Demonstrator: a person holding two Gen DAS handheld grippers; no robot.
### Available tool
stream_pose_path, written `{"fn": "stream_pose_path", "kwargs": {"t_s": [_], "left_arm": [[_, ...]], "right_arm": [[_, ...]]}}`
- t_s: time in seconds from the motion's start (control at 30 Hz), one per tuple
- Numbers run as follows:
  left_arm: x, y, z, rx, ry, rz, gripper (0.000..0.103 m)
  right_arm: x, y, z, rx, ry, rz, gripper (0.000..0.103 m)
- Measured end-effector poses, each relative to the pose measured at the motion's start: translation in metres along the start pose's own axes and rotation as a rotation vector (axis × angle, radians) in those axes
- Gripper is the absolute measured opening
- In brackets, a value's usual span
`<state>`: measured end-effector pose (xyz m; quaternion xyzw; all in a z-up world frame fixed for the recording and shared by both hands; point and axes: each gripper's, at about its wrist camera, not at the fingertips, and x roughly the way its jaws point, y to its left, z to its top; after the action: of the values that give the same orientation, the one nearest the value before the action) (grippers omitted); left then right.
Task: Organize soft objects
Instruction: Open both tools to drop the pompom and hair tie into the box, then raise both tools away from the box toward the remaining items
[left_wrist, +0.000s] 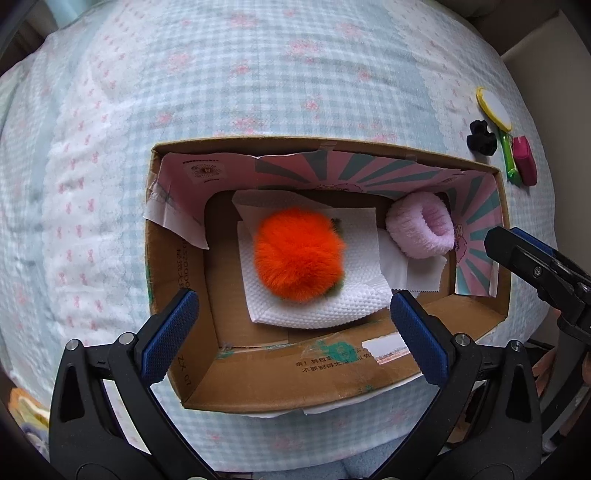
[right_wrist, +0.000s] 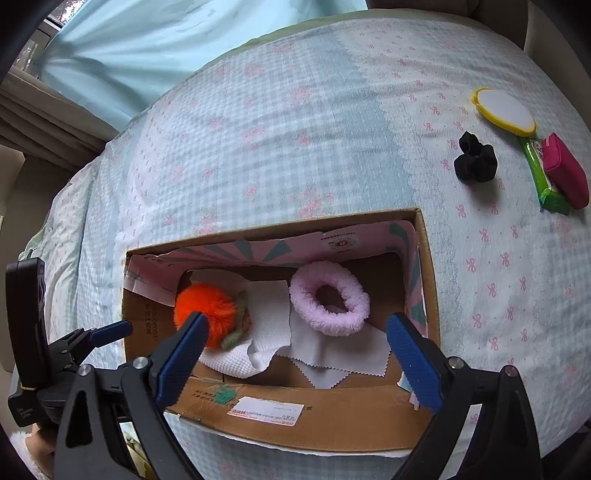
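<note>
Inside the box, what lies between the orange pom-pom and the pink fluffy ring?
Only white paper towel lies between the orange pom-pom and the pink fluffy ring; nothing else, as the right wrist view shows.

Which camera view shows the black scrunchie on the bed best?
The right wrist view: the black scrunchie is larger there and clear of the frame edge, its folds visible. The left wrist view shows it small, near the right edge, beside the yellow mirror.
</note>
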<state>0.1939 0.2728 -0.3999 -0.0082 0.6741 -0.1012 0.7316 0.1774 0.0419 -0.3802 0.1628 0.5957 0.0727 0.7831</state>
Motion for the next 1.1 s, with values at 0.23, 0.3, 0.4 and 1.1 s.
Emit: {"fn": "stream_pose_path", "kwargs": {"t_s": [0.23,0.3,0.4,1.1], "left_arm": [[-0.031,-0.014,-0.003,0.021,-0.057,0.023,0.103],[-0.045,-0.018,-0.007,0.027,-0.08,0.031,0.103],[-0.073,-0.026,-0.014,0.027,-0.121,0.04,0.103],[-0.272,-0.126,-0.057,0.134,-0.523,-0.036,0.103]], "right_arm": [[-0.026,0.009,-0.004,-0.039,-0.031,-0.002,0.096],[-0.039,0.013,-0.006,-0.052,-0.045,-0.005,0.096],[-0.066,0.021,-0.009,-0.069,-0.075,-0.007,0.096],[-0.293,0.01,-0.041,-0.044,-0.395,-0.283,0.096]]}}
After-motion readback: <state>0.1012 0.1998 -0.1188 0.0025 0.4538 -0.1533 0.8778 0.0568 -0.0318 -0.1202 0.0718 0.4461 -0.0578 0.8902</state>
